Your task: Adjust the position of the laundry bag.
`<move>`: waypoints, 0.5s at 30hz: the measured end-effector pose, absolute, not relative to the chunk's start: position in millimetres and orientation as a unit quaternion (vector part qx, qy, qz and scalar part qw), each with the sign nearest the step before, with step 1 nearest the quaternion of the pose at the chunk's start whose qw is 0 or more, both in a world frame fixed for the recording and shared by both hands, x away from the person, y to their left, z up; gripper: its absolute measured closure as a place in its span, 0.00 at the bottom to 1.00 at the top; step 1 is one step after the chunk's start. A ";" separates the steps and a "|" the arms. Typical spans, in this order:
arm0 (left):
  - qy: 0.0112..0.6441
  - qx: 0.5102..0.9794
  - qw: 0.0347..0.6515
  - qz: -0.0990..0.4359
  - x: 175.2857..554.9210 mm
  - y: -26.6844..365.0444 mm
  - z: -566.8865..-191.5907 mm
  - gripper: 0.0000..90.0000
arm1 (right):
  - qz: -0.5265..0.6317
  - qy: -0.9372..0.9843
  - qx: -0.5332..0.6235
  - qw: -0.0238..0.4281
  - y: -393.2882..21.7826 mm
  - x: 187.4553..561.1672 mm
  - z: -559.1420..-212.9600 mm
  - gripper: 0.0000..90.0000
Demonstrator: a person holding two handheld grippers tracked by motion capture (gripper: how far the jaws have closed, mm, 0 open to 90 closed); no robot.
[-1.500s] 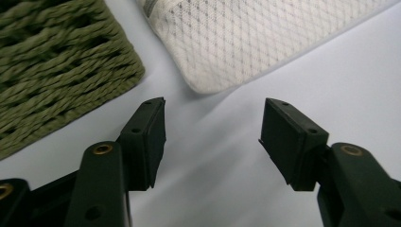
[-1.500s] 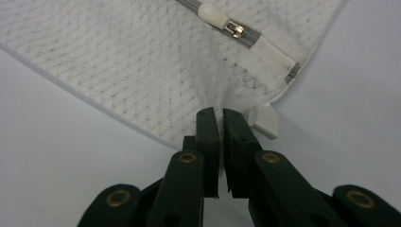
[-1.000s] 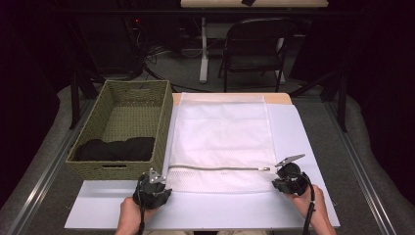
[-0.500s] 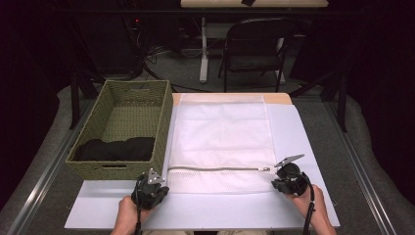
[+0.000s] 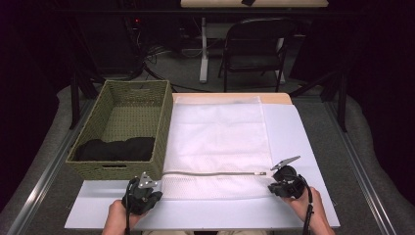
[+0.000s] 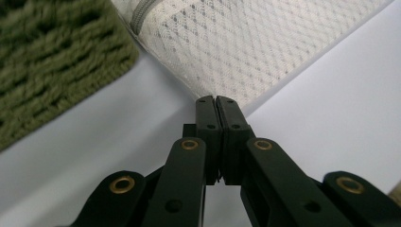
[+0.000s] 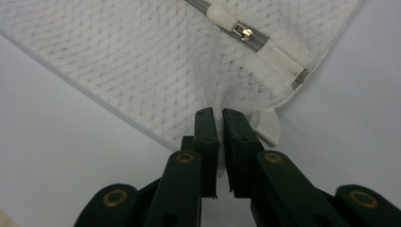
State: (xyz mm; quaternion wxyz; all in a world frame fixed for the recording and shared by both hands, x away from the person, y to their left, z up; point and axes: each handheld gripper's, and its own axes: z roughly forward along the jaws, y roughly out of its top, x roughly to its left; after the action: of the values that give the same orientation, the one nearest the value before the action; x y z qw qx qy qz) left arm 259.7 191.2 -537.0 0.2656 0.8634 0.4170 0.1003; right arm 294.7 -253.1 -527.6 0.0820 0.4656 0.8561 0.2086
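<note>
At the near edge of the bench [image 5: 313,147], a white mesh zippered laundry bag [image 5: 218,142] lies flat on the white sheet, its grey zipper [image 5: 215,173] running from nine to three o'clock just ahead of the hands. The left tool [image 6: 218,98] is pressed together on the bag's near-left corner, at seven o'clock on the bag, and its jaws have just been closing onto that mesh. The right tool [image 7: 219,111] is clamped on a bunched fold of mesh at the near-right corner, at five o'clock, just short of the metal zipper pull [image 7: 246,33]. At ten o'clock stands an olive woven rectangular basket [image 5: 98,125] with a dark folded cloth [image 5: 115,149] in its near end. The step in hand looks like gripping both near corners to lift or fold the bag; doing it well would mean raising both hands evenly and keeping the edge taut, so the thin mesh does not slip. Compared with a second ago, the bag, basket and both hands sit much as they did; the left tool's closing is the one change.
</note>
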 end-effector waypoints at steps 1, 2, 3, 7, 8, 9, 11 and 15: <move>0.418 0.863 0.267 0.098 259.1 193.0 -538.1 0.99 | 0.210 0.858 0.462 0.079 -251.4 292.0 -527.9 0.94; 0.417 0.864 0.264 0.096 258.9 194.4 -538.4 0.99 | 0.210 0.860 0.457 0.080 -250.7 289.9 -528.0 0.94; 0.418 0.864 0.265 0.095 258.6 195.2 -538.5 0.99 | 0.211 0.861 0.456 0.079 -249.6 288.0 -527.8 0.94; 0.410 0.868 0.263 0.092 256.8 196.6 -536.2 0.99 | 0.206 0.864 0.452 0.086 -245.4 285.5 -526.1 0.94; 0.409 0.869 0.264 0.091 256.0 197.0 -535.4 0.99 | 0.208 0.863 0.453 0.084 -244.6 285.0 -526.2 0.94; 0.405 0.871 0.261 0.091 255.3 198.1 -534.5 0.99 | 0.209 0.864 0.449 0.083 -244.7 284.4 -526.3 0.94; 0.405 0.871 0.262 0.089 254.0 199.5 -533.7 0.99 | 0.204 0.870 0.441 0.086 -244.6 283.3 -525.4 0.94; 0.407 0.870 0.264 0.088 251.7 202.0 -532.5 0.99 | 0.214 0.864 0.449 0.080 -246.4 278.4 -523.0 0.94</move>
State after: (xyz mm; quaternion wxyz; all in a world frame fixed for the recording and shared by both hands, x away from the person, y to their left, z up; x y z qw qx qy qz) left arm 251.7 202.0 -532.5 0.2641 0.8700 0.4068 0.0882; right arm 278.4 -246.4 -523.0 0.0801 0.4488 0.8639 0.2139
